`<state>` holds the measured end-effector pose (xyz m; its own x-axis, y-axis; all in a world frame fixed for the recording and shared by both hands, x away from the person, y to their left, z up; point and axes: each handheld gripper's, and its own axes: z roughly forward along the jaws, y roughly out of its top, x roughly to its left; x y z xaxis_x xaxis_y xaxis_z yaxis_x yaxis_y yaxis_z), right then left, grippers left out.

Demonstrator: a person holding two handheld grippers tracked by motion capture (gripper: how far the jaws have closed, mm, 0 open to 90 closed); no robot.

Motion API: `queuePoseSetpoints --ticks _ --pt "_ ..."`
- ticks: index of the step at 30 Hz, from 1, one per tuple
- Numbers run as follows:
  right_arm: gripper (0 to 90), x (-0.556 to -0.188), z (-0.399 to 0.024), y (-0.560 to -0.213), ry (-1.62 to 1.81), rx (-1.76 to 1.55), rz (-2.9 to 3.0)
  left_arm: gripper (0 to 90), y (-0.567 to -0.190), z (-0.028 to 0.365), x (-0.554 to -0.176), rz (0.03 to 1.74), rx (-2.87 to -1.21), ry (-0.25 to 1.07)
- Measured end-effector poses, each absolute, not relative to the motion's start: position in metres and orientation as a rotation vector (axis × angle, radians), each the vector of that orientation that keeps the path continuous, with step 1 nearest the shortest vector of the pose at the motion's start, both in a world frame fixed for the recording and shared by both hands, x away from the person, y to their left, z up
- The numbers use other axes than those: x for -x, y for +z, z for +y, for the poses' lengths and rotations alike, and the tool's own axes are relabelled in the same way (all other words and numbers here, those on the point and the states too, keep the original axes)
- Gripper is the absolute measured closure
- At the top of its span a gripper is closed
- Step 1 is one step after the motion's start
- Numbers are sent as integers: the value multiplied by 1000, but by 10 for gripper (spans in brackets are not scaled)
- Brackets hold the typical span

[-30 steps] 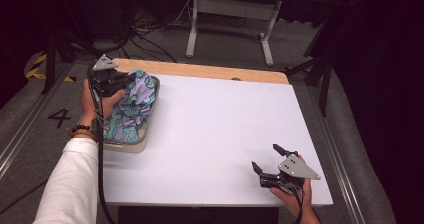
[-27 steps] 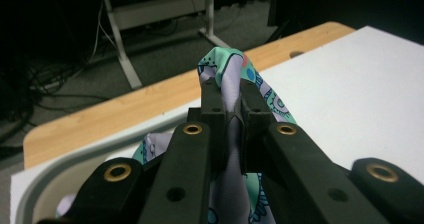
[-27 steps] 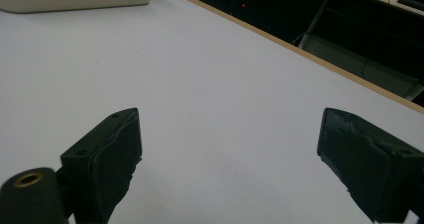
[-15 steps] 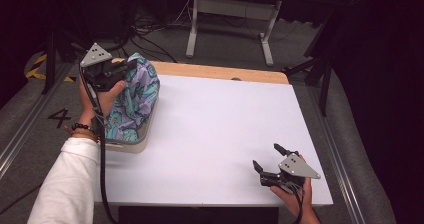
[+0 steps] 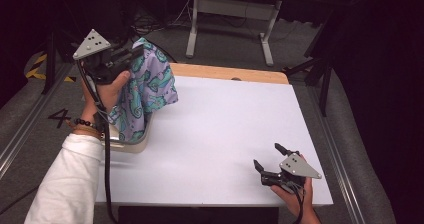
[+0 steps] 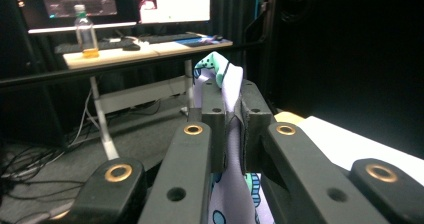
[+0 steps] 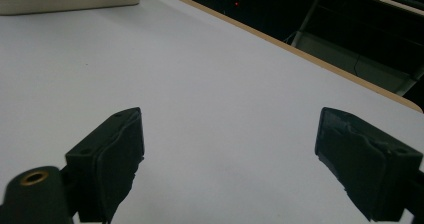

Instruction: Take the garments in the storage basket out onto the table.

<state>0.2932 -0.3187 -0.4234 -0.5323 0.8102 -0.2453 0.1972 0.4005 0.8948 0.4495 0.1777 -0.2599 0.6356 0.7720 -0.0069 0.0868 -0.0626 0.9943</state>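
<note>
Paisley teal-lilac cloth pinched in left gripper, half lifted from beige bin at tabletop's left edge; laying out remains. Right gripper wide, empty.

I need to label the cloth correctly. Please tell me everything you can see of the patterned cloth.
The thin lilac cloth with teal and dark blue swirls is soft, crumpled fabric. The left tongs pinch a fold near its top, and it hangs down from them. Its lower end reaches into the beige bin at the white table's left edge.

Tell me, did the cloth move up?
Yes. The cloth rose out of the bin, lifted by the left hand-held gripper.
</note>
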Motion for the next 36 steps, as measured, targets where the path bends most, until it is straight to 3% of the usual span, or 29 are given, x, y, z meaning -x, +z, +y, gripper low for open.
queuePoseSetpoints --ticks 36 --pt "125 -295 -321 -424 1130 -871 1959 850 -216 87 -417 462 -1560 571"
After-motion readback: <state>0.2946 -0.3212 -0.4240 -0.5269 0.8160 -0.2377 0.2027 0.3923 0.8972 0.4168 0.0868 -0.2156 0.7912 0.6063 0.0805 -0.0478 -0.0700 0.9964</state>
